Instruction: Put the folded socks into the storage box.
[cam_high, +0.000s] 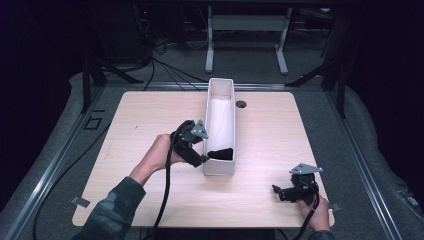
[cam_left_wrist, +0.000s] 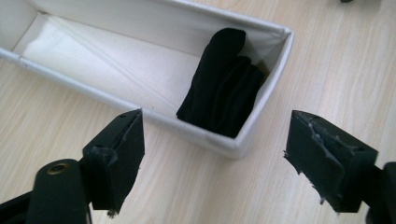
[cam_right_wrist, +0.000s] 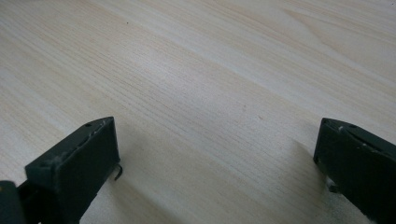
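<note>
While the black sock (cam_left_wrist: 219, 84) lies in the white box (cam_left_wrist: 140, 105), both hand-held grippers (left (cam_left_wrist: 212, 158), right (cam_right_wrist: 217, 168)) gape empty.

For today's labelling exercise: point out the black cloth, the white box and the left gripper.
black cloth (cam_left_wrist: 222, 86), left gripper view, middle of the folded bundle.
white box (cam_left_wrist: 243, 144), left gripper view, near corner of its rim.
left gripper (cam_high: 199, 150), high view, between its fingertips beside the box.

Long box (cam_high: 220, 100): white walls and white lining, near the desk's far edge at centre. Folded cloth (cam_left_wrist: 223, 84) in its near end: plain black, no pattern. Desk (cam_high: 280, 135): pale wood grain; left gripper (cam_high: 204, 159) and right gripper (cam_high: 278, 192) black.
</note>
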